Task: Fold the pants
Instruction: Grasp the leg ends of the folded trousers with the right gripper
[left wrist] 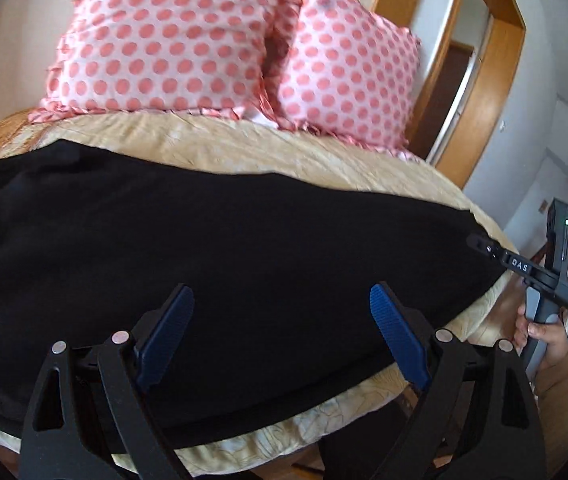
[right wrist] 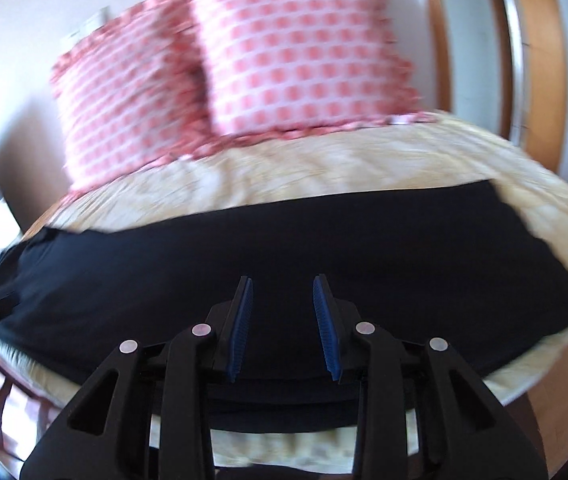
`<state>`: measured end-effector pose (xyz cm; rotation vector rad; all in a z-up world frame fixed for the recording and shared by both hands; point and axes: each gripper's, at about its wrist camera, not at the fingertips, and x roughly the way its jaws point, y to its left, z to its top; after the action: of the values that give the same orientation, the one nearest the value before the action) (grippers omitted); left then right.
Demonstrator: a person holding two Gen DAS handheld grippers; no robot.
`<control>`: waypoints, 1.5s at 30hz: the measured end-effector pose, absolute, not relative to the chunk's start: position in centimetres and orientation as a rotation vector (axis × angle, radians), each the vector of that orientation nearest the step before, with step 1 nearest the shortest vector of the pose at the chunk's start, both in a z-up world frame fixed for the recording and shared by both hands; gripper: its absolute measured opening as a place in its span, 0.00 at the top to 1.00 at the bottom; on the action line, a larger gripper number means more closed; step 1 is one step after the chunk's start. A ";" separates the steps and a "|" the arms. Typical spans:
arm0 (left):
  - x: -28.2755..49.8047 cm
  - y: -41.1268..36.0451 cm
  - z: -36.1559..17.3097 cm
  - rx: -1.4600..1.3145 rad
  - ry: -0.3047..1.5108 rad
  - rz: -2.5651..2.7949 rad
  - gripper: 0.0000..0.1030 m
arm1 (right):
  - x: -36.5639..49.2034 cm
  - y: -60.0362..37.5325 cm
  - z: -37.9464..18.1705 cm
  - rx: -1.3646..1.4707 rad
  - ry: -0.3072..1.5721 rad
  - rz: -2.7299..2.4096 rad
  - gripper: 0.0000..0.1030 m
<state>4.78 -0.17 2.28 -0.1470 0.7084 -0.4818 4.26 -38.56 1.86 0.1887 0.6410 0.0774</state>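
Left gripper [left wrist: 282, 300] jaws wide — black pants [left wrist: 224, 240] flat, smooth.

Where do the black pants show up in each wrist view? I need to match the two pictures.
Left wrist view: the black pants stretch across the middle, from the left edge to the right gripper at their right end.
Right wrist view: the black pants lie in a wide band across the middle, beyond the open blue fingers.
Shared landmark: two pink dotted pillows at the head of the bed, above the pants in both views.
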 end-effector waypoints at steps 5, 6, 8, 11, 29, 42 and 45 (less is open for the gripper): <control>3.8 0.0 1.1 -0.137 0.718 -0.503 0.13 | 3.9 -35.4 0.4 0.052 0.676 0.118 0.56; 3.4 -0.4 1.1 -0.111 0.715 -0.503 0.13 | 3.2 -35.4 0.3 0.041 0.670 0.122 0.56; 2.5 -0.7 0.7 -0.064 0.707 -0.500 0.13 | 2.3 -35.8 0.3 0.057 0.670 0.139 0.56; 1.4 -1.3 0.8 -0.012 0.701 -0.495 0.13 | 1.2 -35.7 0.5 0.016 0.682 0.159 0.56; 2.4 -3.5 0.8 -0.017 0.694 -0.541 0.05 | 16.6 -40.7 1.3 0.003 0.949 -0.033 0.33; 1.1 -3.7 0.4 0.056 0.661 -0.543 0.02 | 14.6 -54.6 3.4 0.248 0.852 -0.281 0.17; 0.9 -4.1 0.2 0.089 0.652 -0.532 0.02 | 14.7 -56.5 2.8 0.254 0.899 -0.288 0.22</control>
<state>0.94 -4.10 0.24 0.0892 0.6522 -0.5324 14.68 -56.47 2.78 0.2540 0.8991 -0.2881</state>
